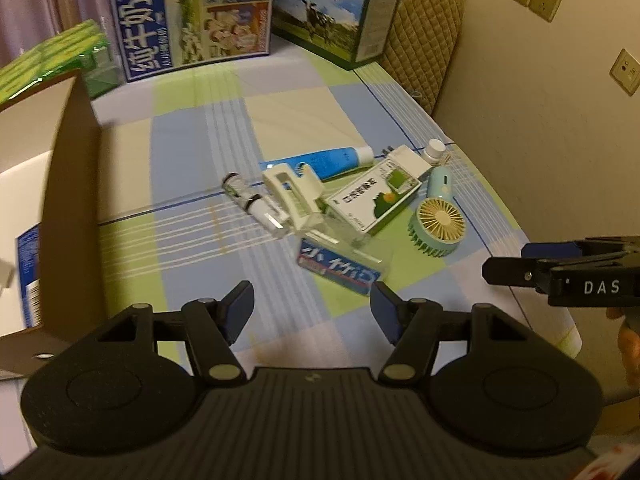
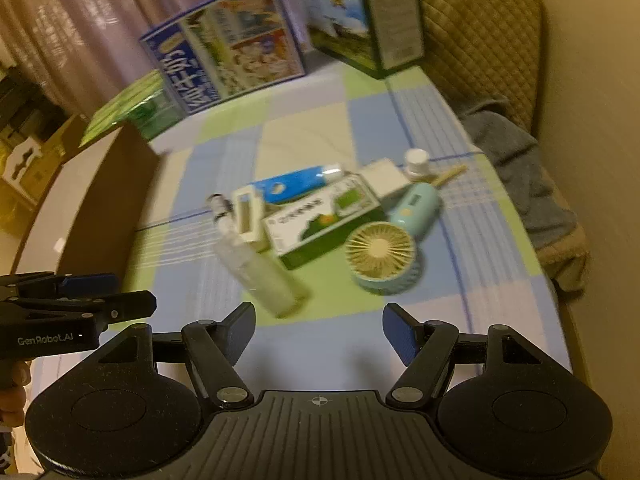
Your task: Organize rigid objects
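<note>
A pile of small objects lies on the checked cloth: a blue tube (image 1: pixel 328 162), a green-and-white box (image 1: pixel 374 200), a mint hand fan (image 1: pixel 438 216), a clear bottle (image 2: pixel 260 272), a cream clip (image 1: pixel 290 196), a blue-red box (image 1: pixel 338 270) and a white bottle (image 1: pixel 434 152). My left gripper (image 1: pixel 312 308) is open and empty, just short of the pile. My right gripper (image 2: pixel 318 330) is open and empty, also short of the pile. Each gripper shows at the edge of the other's view, the right one (image 1: pixel 516 264) and the left one (image 2: pixel 120 296).
An open cardboard box (image 1: pixel 60 184) stands at the left. Milk cartons (image 1: pixel 192 16) and a green-edged carton (image 1: pixel 340 12) stand at the back. Green packs (image 1: pixel 52 56) lie at back left. A quilted cushion (image 2: pixel 480 32) and a grey towel (image 2: pixel 524 176) are on the right.
</note>
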Demonstrator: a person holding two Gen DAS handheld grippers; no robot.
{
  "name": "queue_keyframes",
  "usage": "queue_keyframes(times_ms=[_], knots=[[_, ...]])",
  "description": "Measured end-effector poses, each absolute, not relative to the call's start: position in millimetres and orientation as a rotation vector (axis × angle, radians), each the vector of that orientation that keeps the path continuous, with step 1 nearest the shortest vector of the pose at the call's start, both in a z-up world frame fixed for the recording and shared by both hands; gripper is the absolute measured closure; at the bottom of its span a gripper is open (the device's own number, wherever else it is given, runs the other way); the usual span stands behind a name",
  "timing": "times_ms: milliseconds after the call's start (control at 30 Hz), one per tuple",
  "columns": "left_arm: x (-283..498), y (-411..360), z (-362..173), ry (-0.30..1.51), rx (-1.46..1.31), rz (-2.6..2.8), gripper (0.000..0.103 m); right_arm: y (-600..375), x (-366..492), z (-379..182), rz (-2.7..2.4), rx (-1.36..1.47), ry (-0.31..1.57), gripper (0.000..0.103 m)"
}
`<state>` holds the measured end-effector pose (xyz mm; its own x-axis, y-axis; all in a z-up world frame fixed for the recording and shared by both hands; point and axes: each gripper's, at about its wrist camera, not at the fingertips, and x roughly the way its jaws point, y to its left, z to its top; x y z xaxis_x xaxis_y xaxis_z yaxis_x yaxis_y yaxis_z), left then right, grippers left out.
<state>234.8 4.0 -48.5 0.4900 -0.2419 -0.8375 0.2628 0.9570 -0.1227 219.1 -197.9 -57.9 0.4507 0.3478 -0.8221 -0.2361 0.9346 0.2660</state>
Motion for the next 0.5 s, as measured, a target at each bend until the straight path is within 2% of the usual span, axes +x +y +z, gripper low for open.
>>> queue_keyframes(times_ms=[500], knots=[[273.0, -43.2, -87.9, 1.116, -0.079, -0.300, 0.039, -236.9, 250.0, -81.6, 0.298, 0.145, 1.089, 0.035]])
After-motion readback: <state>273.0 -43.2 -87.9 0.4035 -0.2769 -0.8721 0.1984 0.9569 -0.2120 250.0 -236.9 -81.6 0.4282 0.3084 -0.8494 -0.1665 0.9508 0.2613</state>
